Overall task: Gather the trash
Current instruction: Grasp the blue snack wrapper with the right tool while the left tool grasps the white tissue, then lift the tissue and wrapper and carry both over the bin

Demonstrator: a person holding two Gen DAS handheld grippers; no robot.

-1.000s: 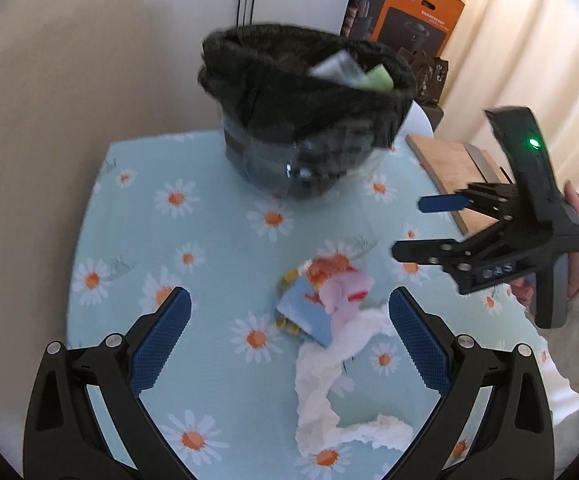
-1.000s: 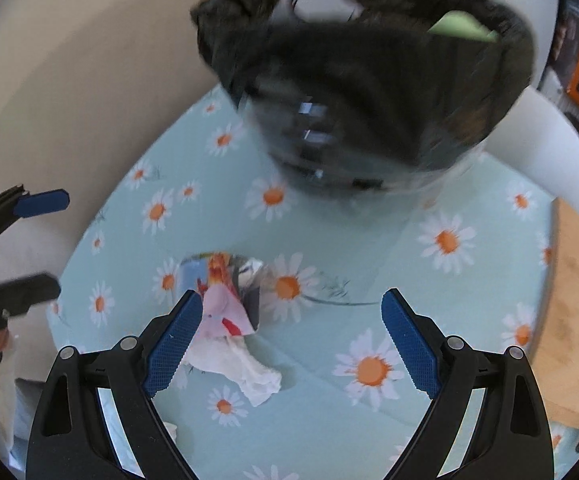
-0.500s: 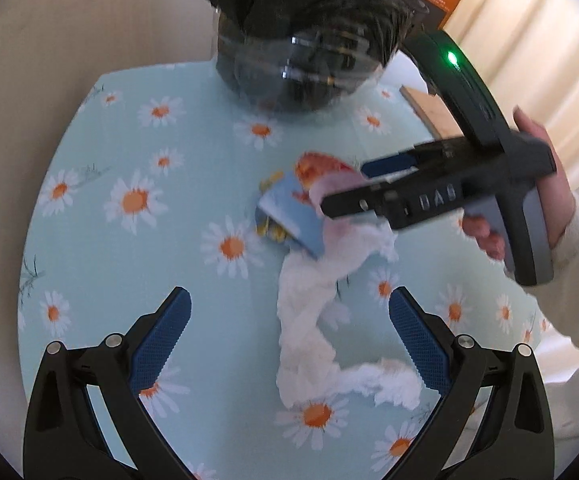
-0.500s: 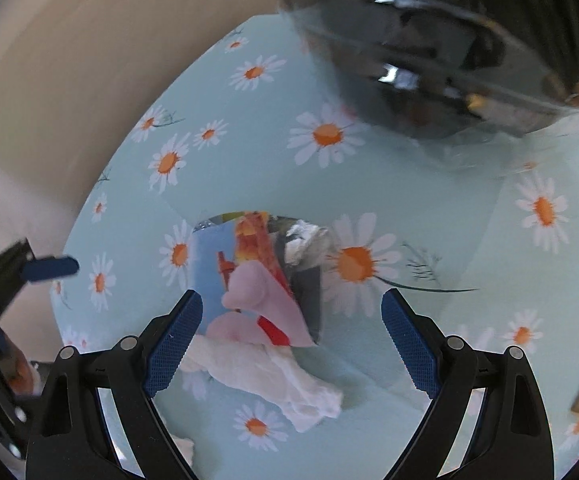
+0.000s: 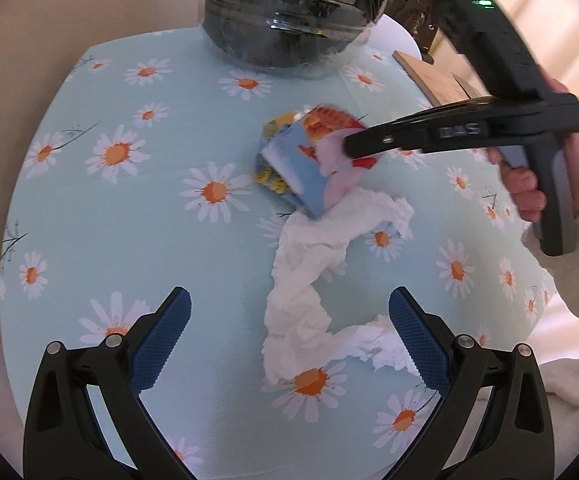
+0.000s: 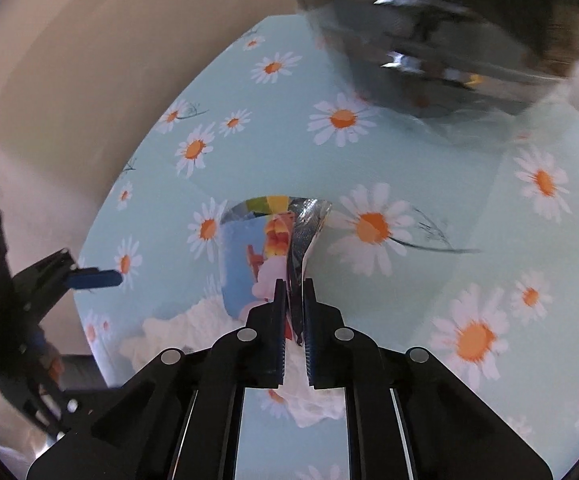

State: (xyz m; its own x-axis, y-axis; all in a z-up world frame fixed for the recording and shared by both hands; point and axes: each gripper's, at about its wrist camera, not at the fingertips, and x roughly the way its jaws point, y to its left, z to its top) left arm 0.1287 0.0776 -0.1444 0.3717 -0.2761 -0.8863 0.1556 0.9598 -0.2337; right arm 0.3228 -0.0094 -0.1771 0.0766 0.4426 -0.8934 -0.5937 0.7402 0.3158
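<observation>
1. Foil-lined and glossy, a crumpled snack wrapper printed in blue, orange and yellow is pinched by the right gripper, whose jaws are pressed together on the wrapper's silvery edge.
2. Soft white tissue, twisted into a long rumpled strip, is seen lying on the tablecloth, its upper end touching the wrapper's lower edge.
3. The cloth is smooth, pale blue and patterned with white daisies with orange centres.
4. The left gripper is held with its ridged blue pads wide apart at about 6 o'clock, nothing between them; the tissue's lower end lies on the cloth between them.
5. At 12 o'clock a round clear-walled bin lined with a wrinkled black bag is set on the cloth, well apart from the wrapper.
6. The left wrist view alone shows the full strip of tissue, the wooden board at 2 o'clock and the person's right hand around the grip.
7. The right wrist view alone shows the wrapper's mirror-like inner foil caught between the closed pads.
</observation>
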